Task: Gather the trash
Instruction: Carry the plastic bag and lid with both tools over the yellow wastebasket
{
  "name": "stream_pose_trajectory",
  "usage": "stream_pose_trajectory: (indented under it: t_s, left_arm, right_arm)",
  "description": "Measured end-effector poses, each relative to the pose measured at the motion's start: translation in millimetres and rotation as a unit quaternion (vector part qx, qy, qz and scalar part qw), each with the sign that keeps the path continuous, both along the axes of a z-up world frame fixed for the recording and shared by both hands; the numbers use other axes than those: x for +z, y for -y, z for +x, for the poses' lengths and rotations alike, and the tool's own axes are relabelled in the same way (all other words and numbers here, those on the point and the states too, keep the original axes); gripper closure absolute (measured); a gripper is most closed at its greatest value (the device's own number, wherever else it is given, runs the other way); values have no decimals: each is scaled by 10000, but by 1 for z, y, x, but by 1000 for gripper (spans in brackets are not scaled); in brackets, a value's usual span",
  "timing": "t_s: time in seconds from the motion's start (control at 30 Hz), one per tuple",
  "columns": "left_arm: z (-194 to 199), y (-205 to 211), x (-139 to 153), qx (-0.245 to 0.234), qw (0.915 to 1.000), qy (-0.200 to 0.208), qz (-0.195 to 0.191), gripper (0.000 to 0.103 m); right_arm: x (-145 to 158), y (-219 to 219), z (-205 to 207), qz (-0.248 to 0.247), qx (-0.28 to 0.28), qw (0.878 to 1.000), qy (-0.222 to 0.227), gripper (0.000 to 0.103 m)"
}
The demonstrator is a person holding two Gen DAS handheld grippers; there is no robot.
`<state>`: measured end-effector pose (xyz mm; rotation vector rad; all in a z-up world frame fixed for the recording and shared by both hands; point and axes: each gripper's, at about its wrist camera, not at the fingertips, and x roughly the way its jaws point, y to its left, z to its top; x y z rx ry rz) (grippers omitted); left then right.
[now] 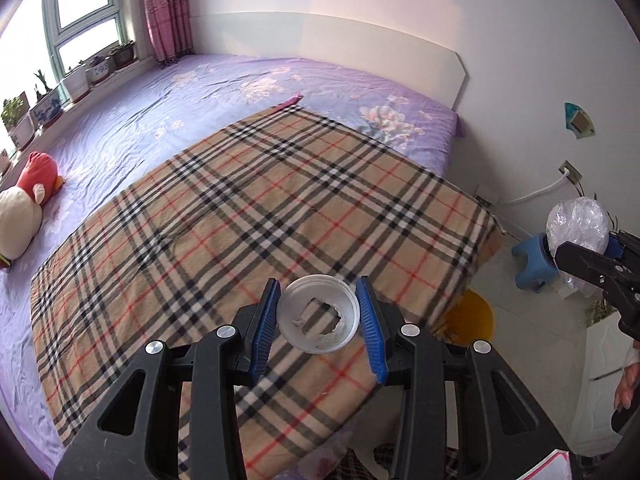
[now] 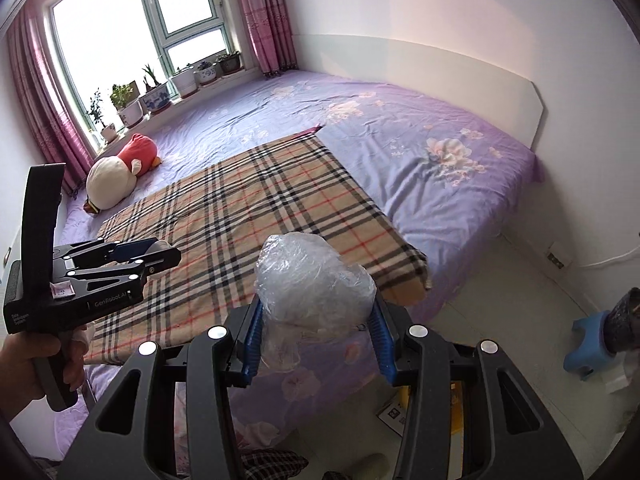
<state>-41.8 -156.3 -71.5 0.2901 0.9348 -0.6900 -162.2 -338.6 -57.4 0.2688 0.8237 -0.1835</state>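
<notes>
My left gripper [image 1: 319,312] is shut on a small white plastic cup [image 1: 319,314] with a ragged hole torn in its bottom, held above the plaid blanket [image 1: 248,208]. My right gripper [image 2: 316,312] is shut on a crumpled ball of clear plastic wrap [image 2: 314,280], held over the bed's near edge. In the left wrist view that plastic ball [image 1: 578,232] and the right gripper [image 1: 576,258] show at the right edge. The right wrist view shows the left gripper [image 2: 160,254] at the left, held by a hand [image 2: 36,364], with the cup [image 2: 162,246] peeking between its blue pads.
A wide bed with a purple floral sheet [image 2: 420,140] fills the room. A red and white plush toy [image 2: 120,172] lies near the window sill with potted plants [image 2: 156,92]. A blue stool [image 2: 590,352] stands on the floor at right, and a yellow object [image 1: 470,314] lies beside the bed.
</notes>
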Motion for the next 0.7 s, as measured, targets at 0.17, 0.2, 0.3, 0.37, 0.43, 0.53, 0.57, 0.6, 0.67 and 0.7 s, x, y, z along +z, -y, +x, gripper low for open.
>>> stream_pose_trajectory:
  t_s: [0.17, 0.2, 0.3, 0.37, 0.43, 0.53, 0.57, 0.6, 0.67, 0.7]
  left_arm:
    - [-33, 46, 2, -653, 9979, 9, 31, 64]
    - [-40, 56, 1, -795, 9968, 3, 37, 64]
    - [-60, 85, -2, -1209, 9926, -48, 86, 64]
    - [-73, 104, -6, -1490, 9887, -106, 121, 64]
    - [-86, 121, -10, -1754, 9842, -144, 176, 64]
    - [-103, 146, -19, -2124, 9766, -202, 281, 64]
    - [-107, 155, -24, -2234, 9739, -244, 315, 64]
    - [-111, 164, -29, -2327, 9715, -286, 352, 64]
    - [-118, 181, -41, -2498, 9666, -355, 448, 64]
    - [-121, 189, -47, -2575, 9642, -383, 496, 64]
  right_arm:
    - [-2, 36, -46, 25, -527, 9986, 4, 55]
    - [-3, 44, -56, 41, -642, 9979, 3, 55]
    - [-9, 68, -84, 106, -976, 9952, -16, 55]
    - [-14, 83, -102, 166, -1175, 9929, -41, 55]
    - [-20, 98, -118, 207, -1361, 9904, -74, 55]
    - [-31, 116, -139, 275, -1584, 9869, -139, 55]
    - [-35, 122, -145, 308, -1647, 9857, -166, 55]
    - [-40, 128, -150, 344, -1699, 9847, -189, 55]
    - [-51, 139, -158, 405, -1806, 9824, -263, 55]
    - [-57, 145, -160, 455, -1844, 9813, -298, 55]
